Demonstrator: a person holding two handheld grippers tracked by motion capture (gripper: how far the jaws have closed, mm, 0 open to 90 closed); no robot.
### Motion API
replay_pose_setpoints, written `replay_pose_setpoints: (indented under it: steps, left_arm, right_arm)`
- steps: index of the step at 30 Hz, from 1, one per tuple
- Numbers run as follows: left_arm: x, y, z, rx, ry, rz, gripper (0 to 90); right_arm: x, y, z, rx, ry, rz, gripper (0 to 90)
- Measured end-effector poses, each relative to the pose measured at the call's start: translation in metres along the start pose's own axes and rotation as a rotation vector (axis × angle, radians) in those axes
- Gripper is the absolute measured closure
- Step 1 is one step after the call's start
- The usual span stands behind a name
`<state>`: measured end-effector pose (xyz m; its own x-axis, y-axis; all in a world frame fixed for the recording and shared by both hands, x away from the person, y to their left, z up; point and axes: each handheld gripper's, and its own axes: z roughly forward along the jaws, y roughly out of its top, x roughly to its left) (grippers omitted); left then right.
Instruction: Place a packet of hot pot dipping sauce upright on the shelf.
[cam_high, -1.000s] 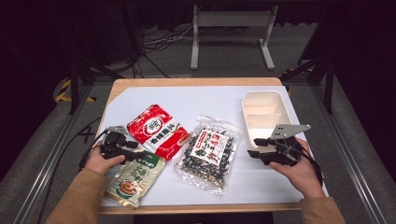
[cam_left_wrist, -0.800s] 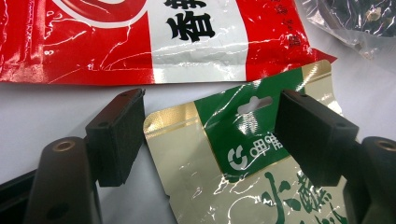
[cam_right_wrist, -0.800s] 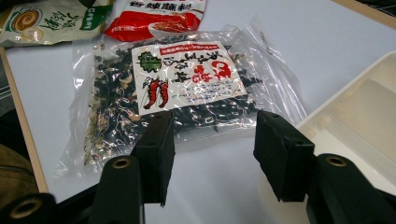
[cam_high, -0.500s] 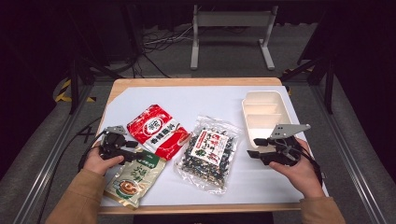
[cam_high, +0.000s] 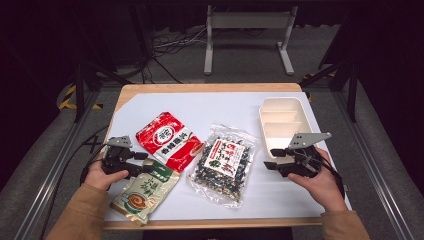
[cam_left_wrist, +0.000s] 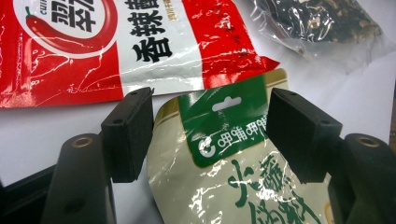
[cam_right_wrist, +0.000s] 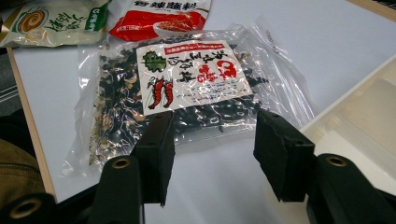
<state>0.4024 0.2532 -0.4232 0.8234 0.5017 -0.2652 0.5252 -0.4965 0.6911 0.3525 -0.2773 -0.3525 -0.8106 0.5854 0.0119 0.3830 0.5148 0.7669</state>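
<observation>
A cream and green pouch (cam_high: 142, 192) lies at the table's front left, its top tucked under a red and white pouch (cam_high: 169, 140). My left gripper (cam_high: 142, 163) rests low at the pouch's top. In the left gripper view the green header (cam_left_wrist: 219, 140) sits between the jaws of the left gripper (cam_left_wrist: 210, 135), which have just been closing; gaps still show beside both pads. My right gripper (cam_high: 271, 159) stands open on the right, pointing at a clear bag of dark dried bits (cam_high: 222, 162). The bag (cam_right_wrist: 187, 88) lies just beyond the right gripper (cam_right_wrist: 212, 154), with nothing between its jaws.
A white two-part tray (cam_high: 282, 117) stands at the right, just behind the right hand, and its rim (cam_right_wrist: 364, 116) is close to the right jaw. A white mat (cam_high: 225, 107) covers the wooden table. A metal stand (cam_high: 247, 22) is on the floor beyond.
The left gripper's jaws have narrowed a little around the green pouch's top. The right gripper and the three packets have kept still.
</observation>
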Motion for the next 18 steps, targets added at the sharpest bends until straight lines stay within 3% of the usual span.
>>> replay_pose_setpoints:
  steps: [4, 10, 14, 18]
  left_arm:
    - [-0.01, 0.0, -0.003, 0.002, -0.006, 0.045, 37.6]
    - [-0.018, 0.001, 0.005, 0.055, 0.005, 0.106, 39.1]
    - [-0.019, 0.001, 0.012, 0.084, 0.034, 0.125, 40.2]
    - [-0.015, 0.0, 0.017, 0.086, 0.053, 0.113, 42.9]
  right_arm:
    - [0.001, 0.0, 0.001, 0.001, 0.004, -0.002, 47.9]
    - [0.001, 0.001, 0.002, 0.005, 0.008, -0.006, 47.7]
    - [0.001, 0.001, 0.003, 0.008, 0.007, -0.006, 47.4]
    - [0.001, 0.001, 0.003, 0.011, 0.009, -0.007, 47.4]
